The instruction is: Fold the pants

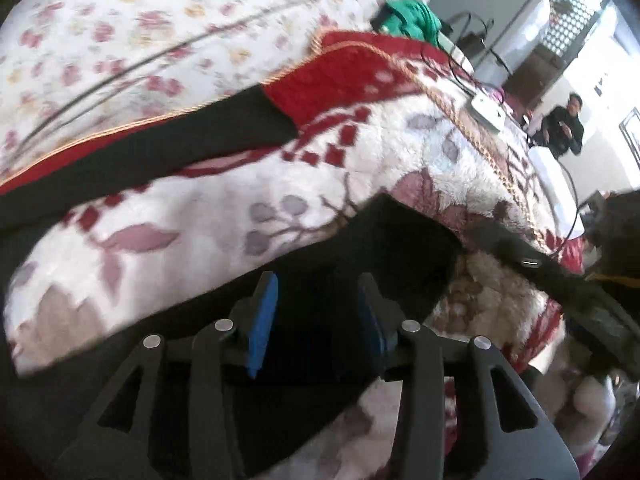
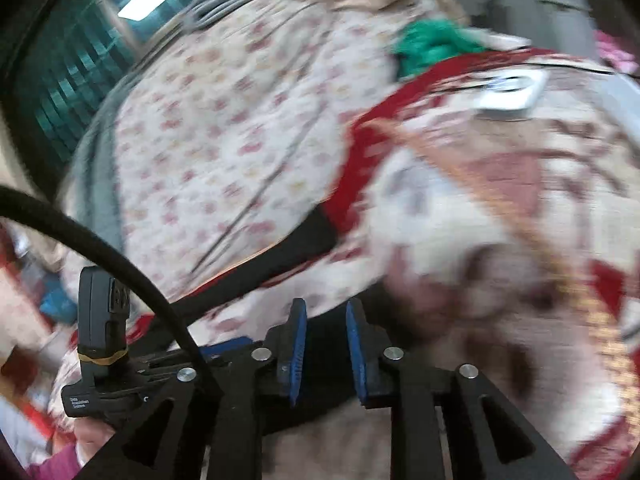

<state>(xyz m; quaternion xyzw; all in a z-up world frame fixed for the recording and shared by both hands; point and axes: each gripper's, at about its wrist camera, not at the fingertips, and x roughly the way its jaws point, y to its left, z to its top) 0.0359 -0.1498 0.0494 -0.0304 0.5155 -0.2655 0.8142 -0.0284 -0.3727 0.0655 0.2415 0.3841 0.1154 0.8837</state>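
Black pants (image 1: 168,160) lie spread on a red and white plush blanket (image 1: 224,216). One leg stretches up to the blanket's red border. My left gripper (image 1: 316,304) has its blue pads apart over the black cloth near the waist end (image 1: 400,248). In the right wrist view the black pants (image 2: 288,248) show as a dark strip. My right gripper (image 2: 326,340) has blue pads apart with black cloth between and under them. The view is blurred, so grip cannot be confirmed.
A floral sheet (image 1: 160,24) covers the bed behind the blanket. A green cloth (image 1: 412,20) and a white device (image 1: 486,114) with cables lie at the far edge. A seated person (image 1: 564,124) is at the right. A black cable (image 2: 120,264) crosses the right view.
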